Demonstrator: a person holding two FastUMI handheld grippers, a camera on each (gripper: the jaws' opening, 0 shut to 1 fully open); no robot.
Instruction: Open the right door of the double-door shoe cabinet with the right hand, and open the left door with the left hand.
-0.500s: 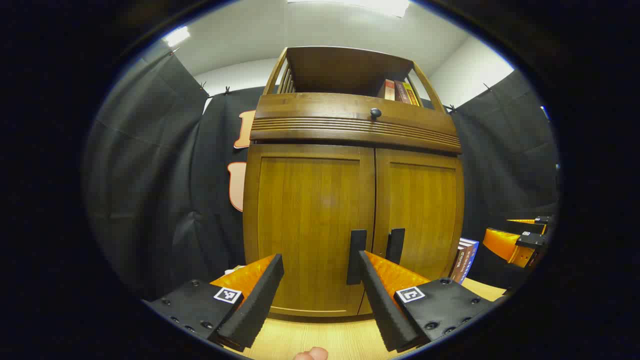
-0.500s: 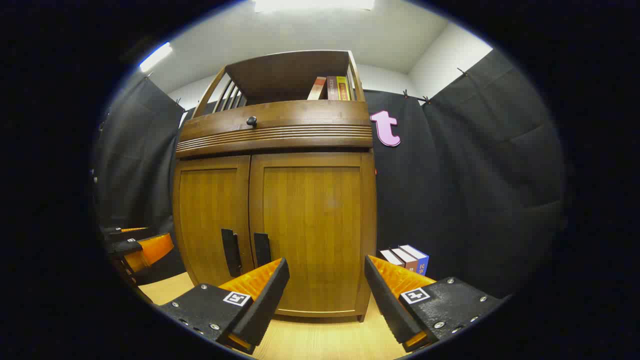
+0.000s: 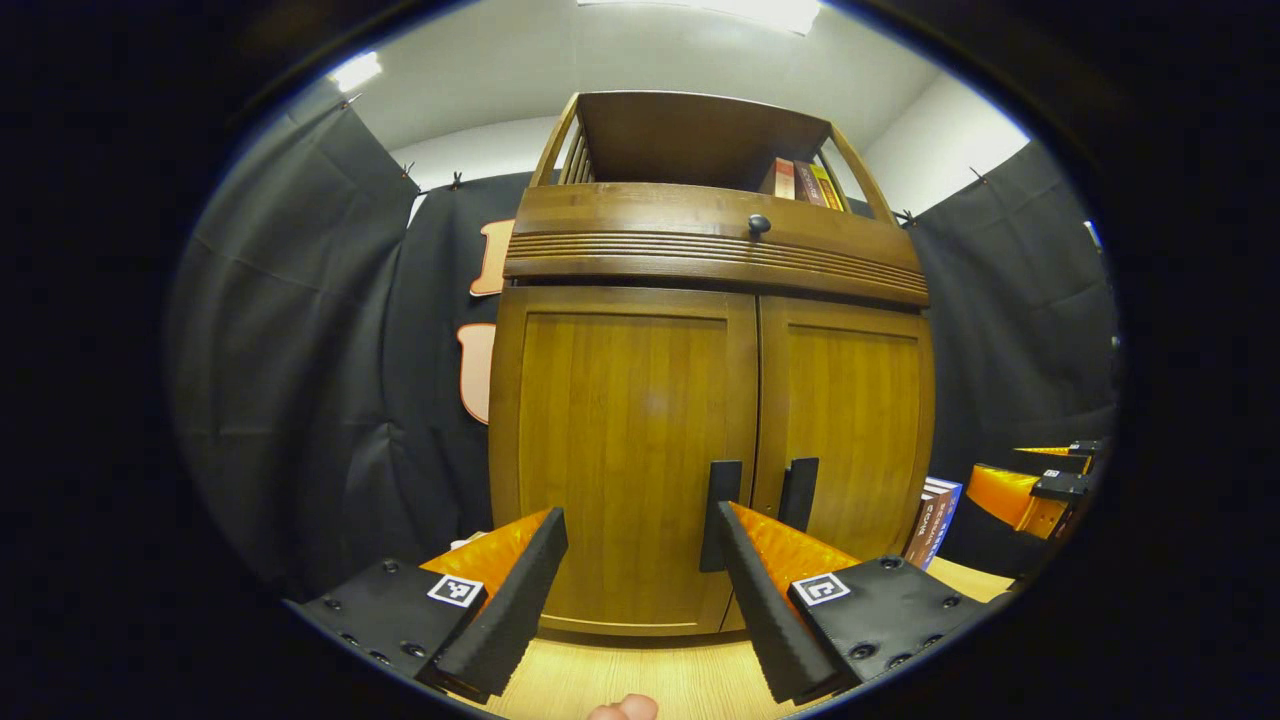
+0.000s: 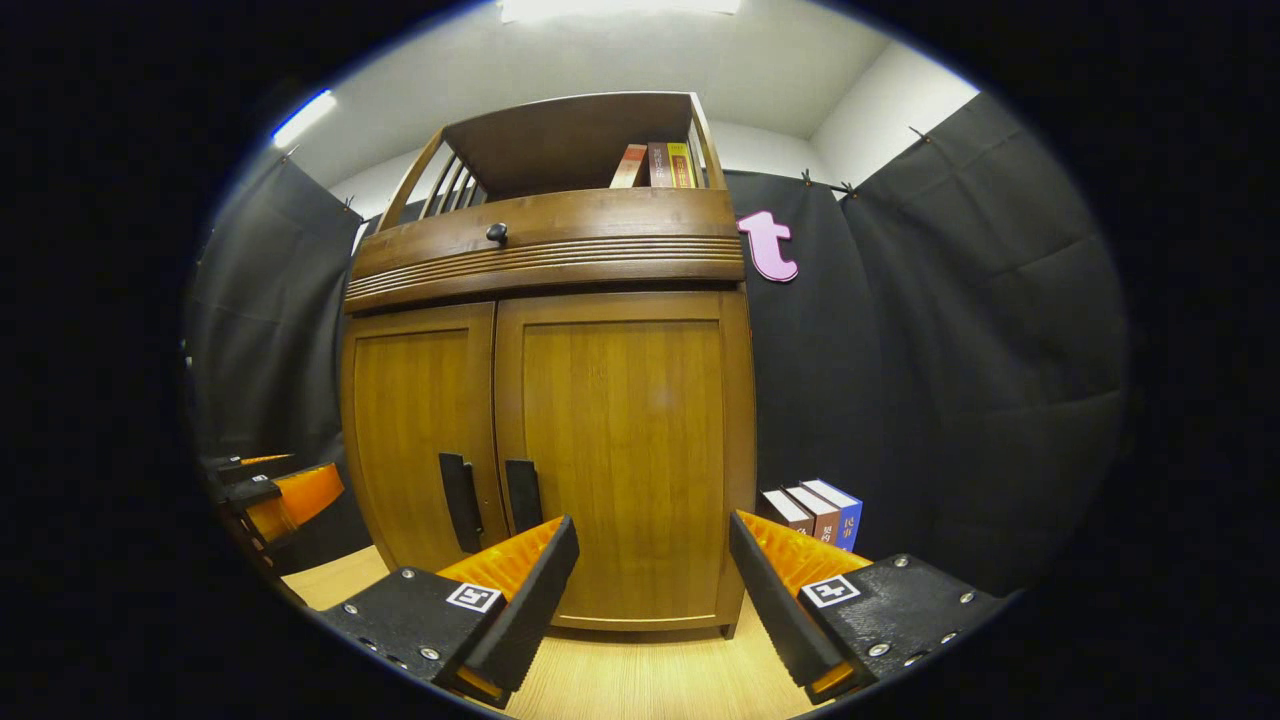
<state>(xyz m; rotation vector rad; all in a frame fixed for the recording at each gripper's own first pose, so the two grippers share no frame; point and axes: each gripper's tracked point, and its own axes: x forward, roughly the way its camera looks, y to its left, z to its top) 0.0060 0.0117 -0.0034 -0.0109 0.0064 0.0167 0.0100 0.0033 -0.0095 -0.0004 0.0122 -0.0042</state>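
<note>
Black cloth walls close in the booth on every side, with a pale ceiling and strip lights above and a light wooden floor [image 4: 640,680] below. On that floor stands the shoe cabinet [image 3: 700,400], brown wood, with an open shelf on top holding a few books [image 3: 800,182] and a ribbed drawer front with a small dark knob [image 3: 759,224]. Both doors are closed. In the left gripper view the left door [image 3: 620,450] fills the middle and its dark vertical handle [image 3: 722,500] sits at the inner edge, just beside the right-hand finger of the left gripper [image 3: 640,560], whose fingers are spread wide with nothing between them; whether that finger touches the handle cannot be told. The right door [image 4: 625,450] faces the right gripper view, its handle [image 4: 522,495] close above the left-hand finger of the right gripper [image 4: 652,565], which is likewise spread apart and empty (each gripper also shows small at the edge of the other's view). A short row of books [image 4: 815,510] stands on the floor against the cloth, just beside the cabinet's right side. A fingertip [image 3: 622,708] of the person peeks in at the bottom of the left gripper view.
</note>
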